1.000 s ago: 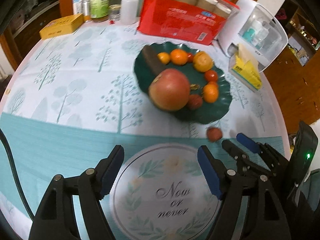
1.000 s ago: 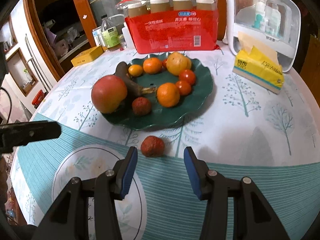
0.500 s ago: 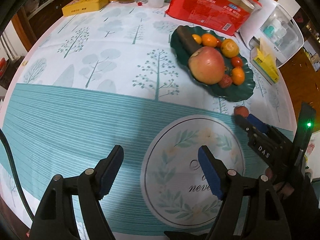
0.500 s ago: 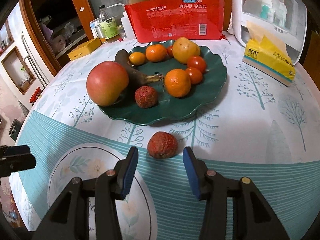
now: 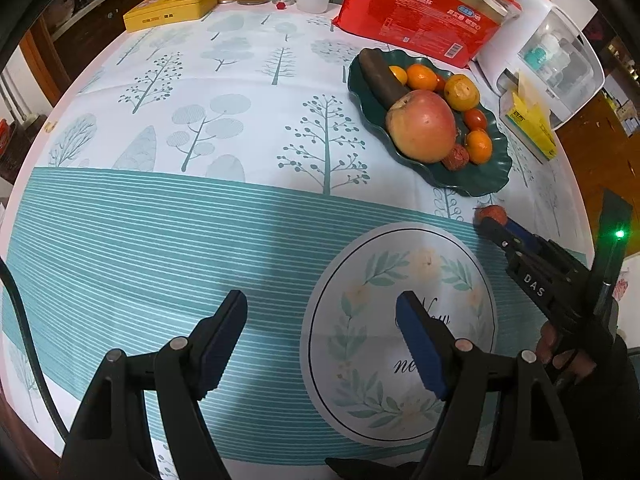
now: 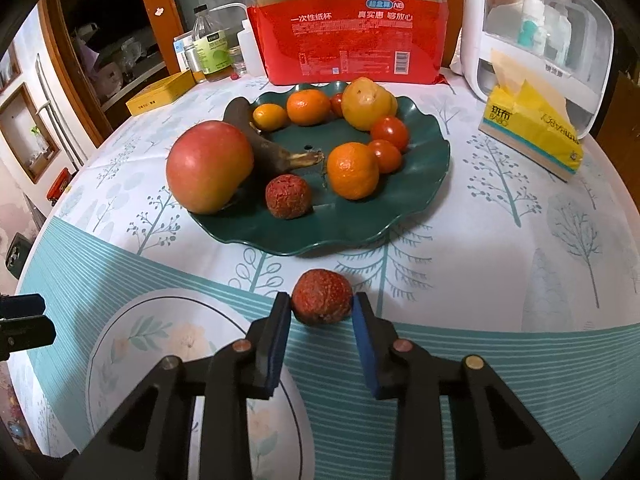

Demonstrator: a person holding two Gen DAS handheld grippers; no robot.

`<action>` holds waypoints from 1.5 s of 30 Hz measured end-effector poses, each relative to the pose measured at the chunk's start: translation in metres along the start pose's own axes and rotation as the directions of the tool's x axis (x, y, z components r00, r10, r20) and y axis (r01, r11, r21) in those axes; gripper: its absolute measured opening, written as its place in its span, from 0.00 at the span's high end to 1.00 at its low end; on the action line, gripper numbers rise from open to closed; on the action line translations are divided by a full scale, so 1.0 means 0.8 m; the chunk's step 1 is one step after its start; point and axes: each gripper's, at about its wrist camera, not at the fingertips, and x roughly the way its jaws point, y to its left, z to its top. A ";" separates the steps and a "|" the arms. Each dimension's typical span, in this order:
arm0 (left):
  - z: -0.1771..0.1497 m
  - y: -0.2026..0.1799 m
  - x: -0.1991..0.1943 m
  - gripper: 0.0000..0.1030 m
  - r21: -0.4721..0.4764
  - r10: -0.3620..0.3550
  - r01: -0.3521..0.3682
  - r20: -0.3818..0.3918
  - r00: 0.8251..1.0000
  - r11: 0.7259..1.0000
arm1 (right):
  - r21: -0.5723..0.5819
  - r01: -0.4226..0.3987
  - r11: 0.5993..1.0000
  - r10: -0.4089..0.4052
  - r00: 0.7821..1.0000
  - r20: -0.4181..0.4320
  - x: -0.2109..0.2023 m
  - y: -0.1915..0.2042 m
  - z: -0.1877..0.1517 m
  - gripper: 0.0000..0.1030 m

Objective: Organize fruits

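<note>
Spread over the round table is a white cloth printed with pale trees and a teal striped band (image 6: 460,364), and on it sits one dark green scalloped plate (image 6: 416,208). Counted left to right on the plate: one large red-yellow apple (image 6: 209,166), one blackened banana (image 6: 260,140), one rough red lychee (image 6: 288,196), three orange mandarins of differing size, one yellow pear-like fruit (image 6: 366,102) and three small red tomatoes, one of them mostly hidden behind a mandarin. A second rough red lychee (image 6: 322,297) lies on the cloth just in front of the plate. Behind stand one red pack of paper cups (image 6: 352,36), cut off at the top, and one yellow tissue pack (image 6: 532,130). The left gripper (image 5: 322,334) hangs over the striped band with its blue pads wide apart and nothing between them; a second ago it was closer to the plate. The right gripper (image 6: 322,312) has just been closing, and its pads now touch the loose lychee on both sides, where earlier the fruit lay ahead of open jaws. In the left view the fruit is half hidden behind those fingertips.
</note>
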 end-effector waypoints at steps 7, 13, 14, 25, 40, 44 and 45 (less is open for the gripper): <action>0.002 0.004 0.000 0.27 0.025 -0.023 0.023 -0.003 1.000 0.999 | -0.010 0.020 1.000 -0.020 0.998 0.052 -0.027 0.007 0.010 0.70; 0.002 0.016 -0.003 0.27 0.045 -0.032 0.032 -0.005 0.999 0.998 | 0.002 0.041 0.999 -0.041 0.995 0.096 -0.033 0.012 0.031 0.70; 0.001 0.018 -0.004 0.27 0.046 -0.033 0.033 -0.006 0.999 0.998 | 0.006 0.044 0.999 -0.045 0.994 0.099 -0.032 0.013 0.034 0.69; 0.003 0.064 -0.017 0.27 0.078 -0.047 0.047 -0.003 0.999 0.996 | 0.087 0.115 0.990 -0.122 0.990 0.074 -0.001 0.022 0.047 0.65; 0.000 0.091 -0.023 0.27 0.187 -0.114 0.114 -0.014 0.993 0.976 | 0.285 0.111 0.952 -0.121 0.993 0.018 -0.035 0.071 -0.024 0.51; -0.015 0.089 -0.021 0.26 0.207 -0.112 0.114 -0.022 0.993 0.972 | 0.324 0.073 0.943 -0.073 0.997 -0.010 -0.061 0.092 -0.058 0.51; -0.021 0.089 -0.021 0.26 0.209 -0.113 0.116 -0.027 0.993 0.971 | 0.327 0.066 0.943 -0.065 0.998 -0.016 -0.069 0.097 -0.067 0.50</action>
